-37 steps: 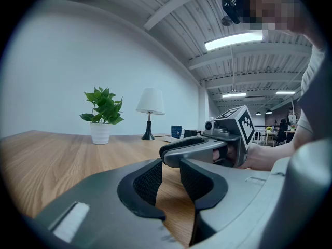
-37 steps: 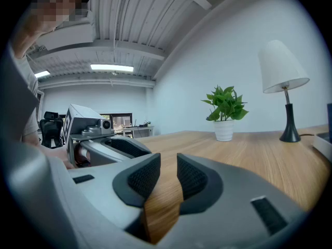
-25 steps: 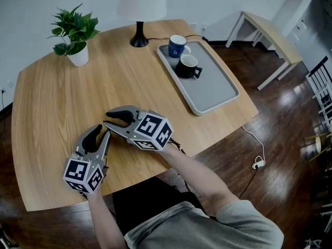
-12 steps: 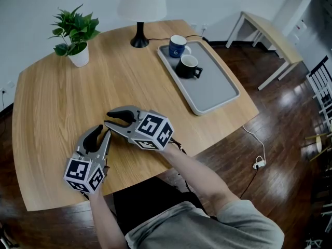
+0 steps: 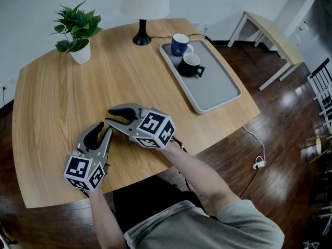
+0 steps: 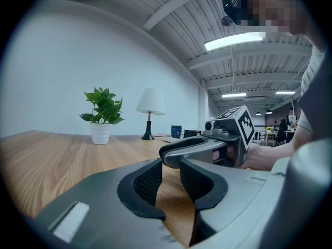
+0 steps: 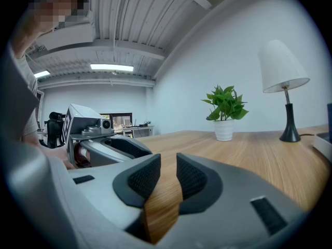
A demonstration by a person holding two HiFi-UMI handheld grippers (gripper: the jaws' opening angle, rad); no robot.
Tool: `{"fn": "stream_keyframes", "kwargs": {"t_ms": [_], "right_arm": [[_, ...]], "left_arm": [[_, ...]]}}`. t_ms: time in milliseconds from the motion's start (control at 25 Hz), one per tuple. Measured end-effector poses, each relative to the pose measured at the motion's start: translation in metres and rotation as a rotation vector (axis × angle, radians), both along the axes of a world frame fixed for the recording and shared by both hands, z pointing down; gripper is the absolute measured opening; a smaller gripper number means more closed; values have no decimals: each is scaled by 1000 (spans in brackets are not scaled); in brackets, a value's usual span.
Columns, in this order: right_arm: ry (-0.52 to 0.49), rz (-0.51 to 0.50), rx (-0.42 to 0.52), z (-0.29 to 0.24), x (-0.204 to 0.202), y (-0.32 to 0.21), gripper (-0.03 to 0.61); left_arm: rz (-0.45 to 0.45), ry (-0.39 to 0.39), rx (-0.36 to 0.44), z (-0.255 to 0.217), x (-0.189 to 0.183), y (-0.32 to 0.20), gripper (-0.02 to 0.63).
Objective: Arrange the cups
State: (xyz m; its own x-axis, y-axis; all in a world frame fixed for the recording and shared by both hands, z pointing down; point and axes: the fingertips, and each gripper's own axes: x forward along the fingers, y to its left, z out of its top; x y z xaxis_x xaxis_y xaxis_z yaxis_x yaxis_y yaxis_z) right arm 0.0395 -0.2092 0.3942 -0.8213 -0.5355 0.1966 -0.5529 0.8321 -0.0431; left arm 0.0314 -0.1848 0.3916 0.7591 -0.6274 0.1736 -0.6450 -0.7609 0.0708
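A blue cup [image 5: 180, 44] and a black cup [image 5: 190, 65] stand at the far end of a grey tray [image 5: 220, 90] on the round wooden table [image 5: 57, 97]. Both grippers rest low over the table's near edge, far from the tray. My left gripper [image 5: 99, 131] points away from me, its jaws nearly together with nothing between them. My right gripper [image 5: 110, 120] points left across the left one's tip, jaws also nearly together and empty. In the left gripper view the blue cup [image 6: 176, 132] shows small in the distance behind the right gripper [image 6: 171, 150].
A potted plant [image 5: 78, 32] stands at the table's far left and a white lamp [image 5: 142, 14] at the far middle, beside the tray. A pale side table [image 5: 270, 35] and a cable on the dark floor [image 5: 257, 162] lie to the right.
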Motion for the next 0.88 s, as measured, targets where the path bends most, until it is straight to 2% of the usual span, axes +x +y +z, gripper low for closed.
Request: {"fn": "stream_keyframes", "kwargs": {"t_ms": [440,880], "right_arm": [[2,-1,-6,3,9,0,91],[19,39,-4,-4,21,4,91]], "left_arm": [[2,3,3,5,9,-1,117],[45,17,1,3,21,2,117]]}}
